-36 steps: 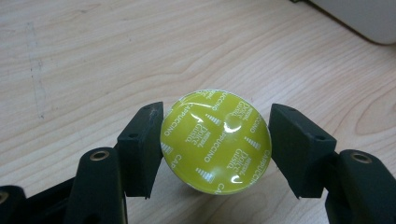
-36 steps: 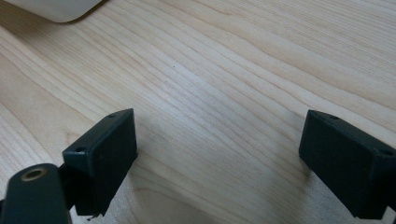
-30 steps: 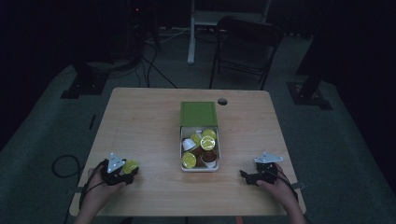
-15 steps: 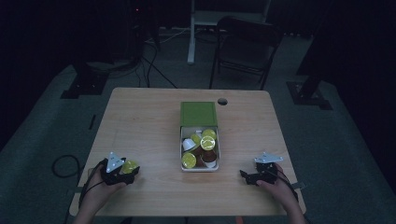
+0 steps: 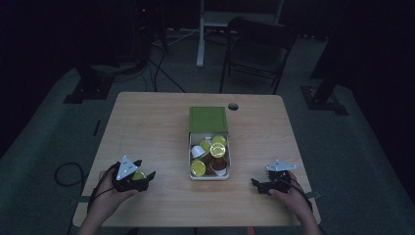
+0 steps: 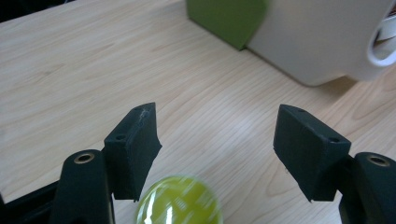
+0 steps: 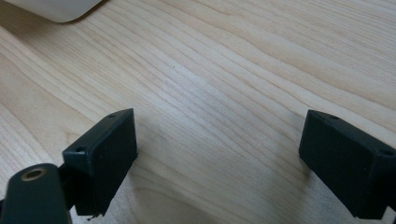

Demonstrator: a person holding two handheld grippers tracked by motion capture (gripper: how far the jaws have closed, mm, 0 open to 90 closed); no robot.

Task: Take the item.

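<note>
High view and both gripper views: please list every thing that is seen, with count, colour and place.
table: one, light wood, centre.
box: one, white, table middle, its green lid at the far end.
capsules in box: several, yellow-green, brown, white.
loose capsule: one, yellow-green, between the left gripper's open jaws.
chair: one, dark, behind table.
left gripper: black, open, near left corner.
right gripper: black, open, holding nothing, near right corner.

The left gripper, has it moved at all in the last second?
No. In the high view the left gripper sits at the same spot near the table's front-left edge, open, with a yellow-green capsule beside it.
</note>
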